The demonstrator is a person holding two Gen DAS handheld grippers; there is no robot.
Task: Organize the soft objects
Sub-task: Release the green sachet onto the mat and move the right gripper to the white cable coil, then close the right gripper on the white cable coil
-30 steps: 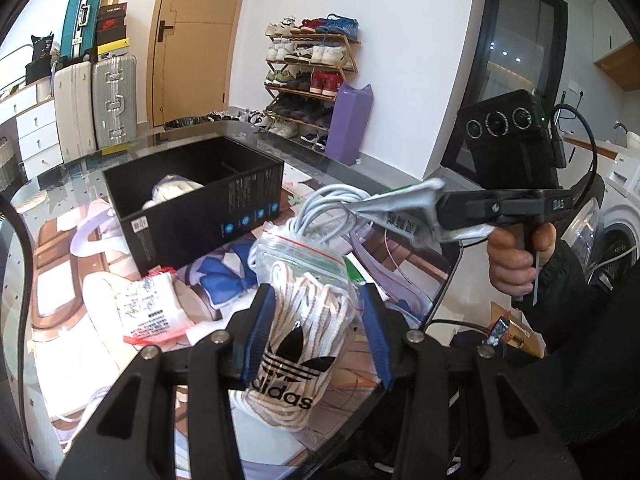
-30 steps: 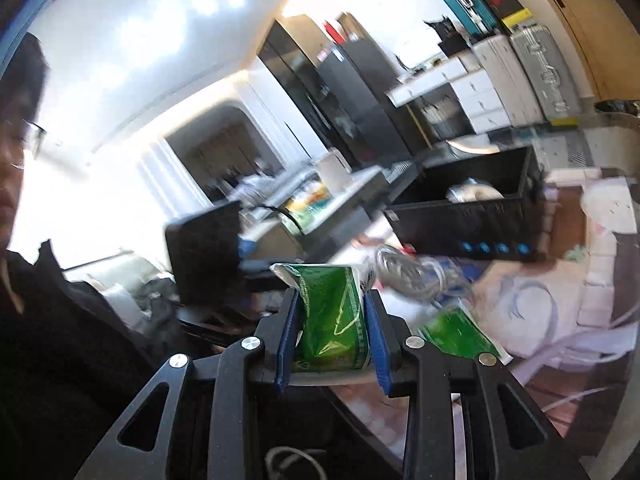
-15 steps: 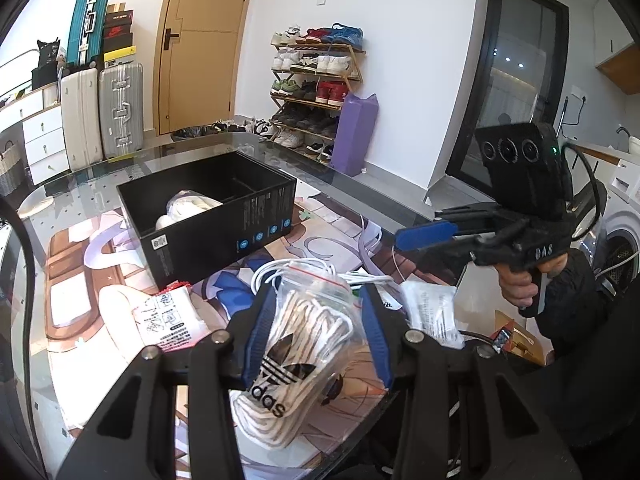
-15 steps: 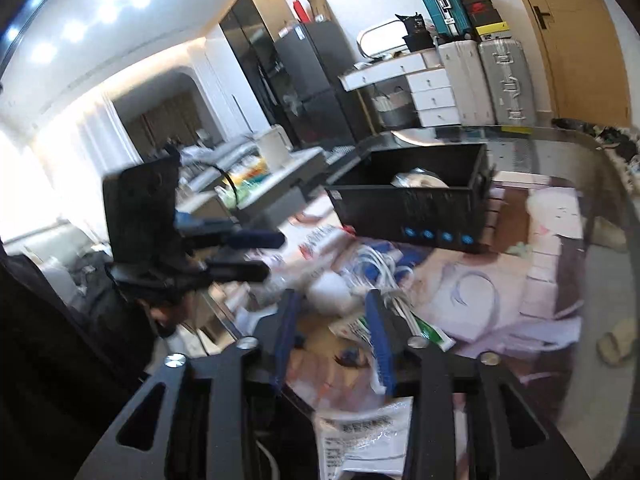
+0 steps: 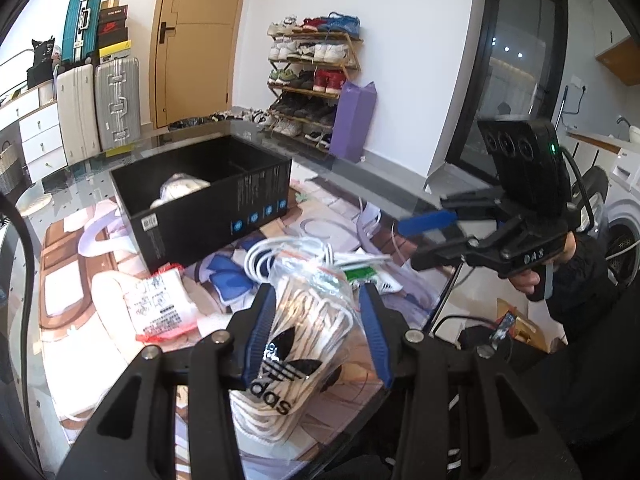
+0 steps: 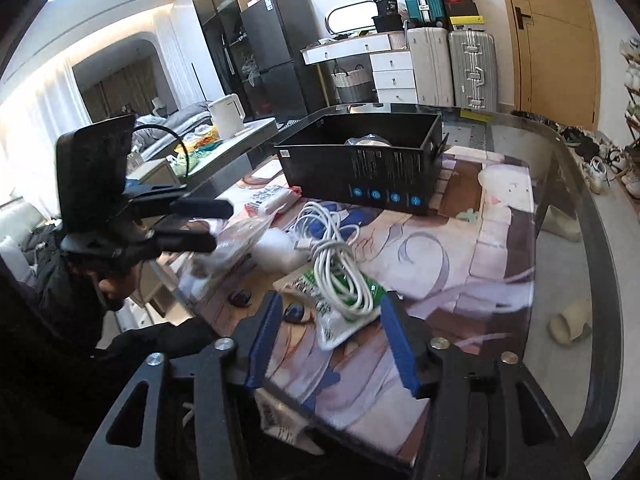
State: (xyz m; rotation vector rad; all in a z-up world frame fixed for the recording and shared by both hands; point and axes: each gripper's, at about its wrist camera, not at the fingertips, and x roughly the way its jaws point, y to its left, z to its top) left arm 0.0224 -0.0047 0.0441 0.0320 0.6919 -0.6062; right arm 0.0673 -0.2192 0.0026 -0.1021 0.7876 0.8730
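Lace bag (image 5: 304, 344) clamped in left gripper (image 5: 316, 336), held above mat (image 6: 460, 248). Right gripper (image 6: 328, 344) opening, nothing gripped, green packet (image 6: 340, 300) under cable (image 6: 332, 260) lying below jaws.

Each black gripper (image 5: 316, 332) has blue-padded fingers (image 6: 262, 344), silver screws, and a dark sleeve (image 5: 576, 280) behind it.
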